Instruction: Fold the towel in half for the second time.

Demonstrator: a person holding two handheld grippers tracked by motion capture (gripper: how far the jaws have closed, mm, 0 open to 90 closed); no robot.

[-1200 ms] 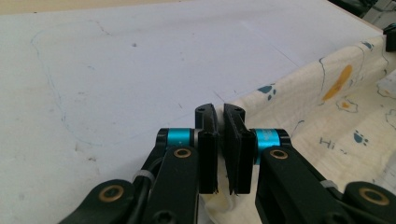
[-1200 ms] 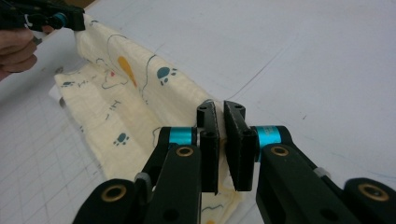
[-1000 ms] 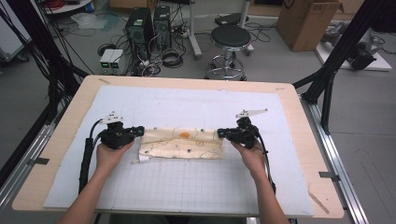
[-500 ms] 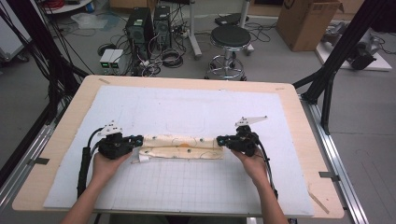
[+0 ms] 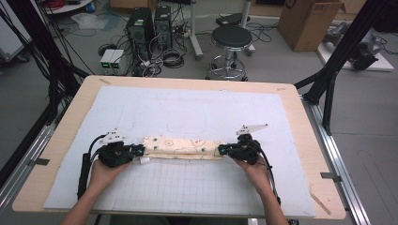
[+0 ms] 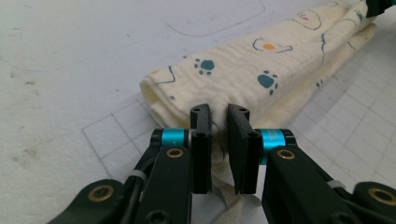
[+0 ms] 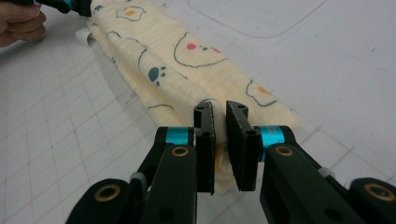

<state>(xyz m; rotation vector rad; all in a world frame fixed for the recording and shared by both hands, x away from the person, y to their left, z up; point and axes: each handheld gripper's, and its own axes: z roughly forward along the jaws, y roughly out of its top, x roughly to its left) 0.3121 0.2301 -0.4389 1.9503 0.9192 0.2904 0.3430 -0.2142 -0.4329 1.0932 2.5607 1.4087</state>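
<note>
Folded cloth (image 5: pixel 180 146) lay on the white mat, nearer the tabletop's (image 5: pixel 300 117) near edge, long axis running left-right. Left hand-held gripper (image 5: pixel 139 151) sat at its left end, right hand-held gripper (image 5: pixel 221 150) at its right end. Both had just been opening; jaws slightly parted, fabric between them, apparently letting go.

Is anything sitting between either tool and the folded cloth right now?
Nothing visible. The left tool and right tool each sit at one end of the folded cloth, its fabric between their slightly parted jaws.
</note>
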